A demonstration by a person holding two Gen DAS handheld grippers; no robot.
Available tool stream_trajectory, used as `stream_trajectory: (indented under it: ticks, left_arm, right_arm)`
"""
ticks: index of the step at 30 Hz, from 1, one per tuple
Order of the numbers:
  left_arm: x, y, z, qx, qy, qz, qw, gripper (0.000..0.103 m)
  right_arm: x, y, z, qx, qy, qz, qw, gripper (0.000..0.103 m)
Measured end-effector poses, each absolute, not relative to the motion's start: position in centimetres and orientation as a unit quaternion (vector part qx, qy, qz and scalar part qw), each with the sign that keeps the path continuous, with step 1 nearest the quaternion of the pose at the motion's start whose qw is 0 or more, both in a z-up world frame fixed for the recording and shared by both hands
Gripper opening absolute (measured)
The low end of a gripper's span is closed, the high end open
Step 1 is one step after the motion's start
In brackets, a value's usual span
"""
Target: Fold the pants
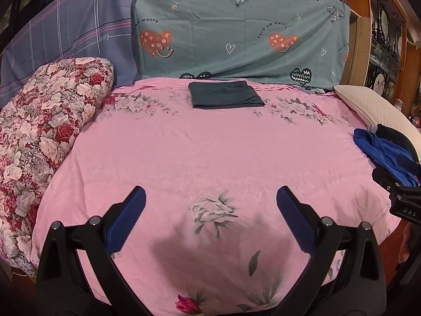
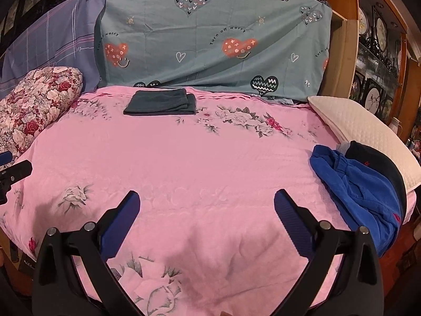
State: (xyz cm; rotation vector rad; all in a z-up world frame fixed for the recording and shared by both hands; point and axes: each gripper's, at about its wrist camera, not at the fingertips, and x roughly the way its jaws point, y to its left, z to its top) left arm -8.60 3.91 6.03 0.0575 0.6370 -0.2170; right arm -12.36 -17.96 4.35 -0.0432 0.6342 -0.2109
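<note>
Both grippers are hovering over the pink bedspread (image 1: 184,152) with nothing gripped: the left gripper (image 1: 211,197) and right gripper (image 2: 206,201) are each standing wide, jaws spread, while the right one's far side is getting cut off at the left view's edge. One pair of dark folded pants (image 2: 160,102) is lying flat at the far end of the bedspread, well apart from both grippers. One blue garment (image 2: 360,192) is sitting crumpled by the one white pillow (image 2: 363,131), partly hiding a dark item underneath that's hard to make out; one floral quilt (image 1: 44,131) is running out of frame.
</note>
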Motion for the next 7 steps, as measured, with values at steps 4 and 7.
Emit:
stream_trajectory:
  ticks: [4,7]
  left_arm:
    - [-8.3,3.97,5.78,0.02,0.319,-0.108,0.941,0.101]
    - [-8.15,4.0,5.7,0.021,0.318,-0.103,0.942,0.101]
  right_arm:
    - [-12.32,-18.0,4.12,-0.017,0.314,-0.101,0.944,0.102]
    - [-12.25,-18.08,4.03,-0.012,0.315,-0.1,0.944,0.102]
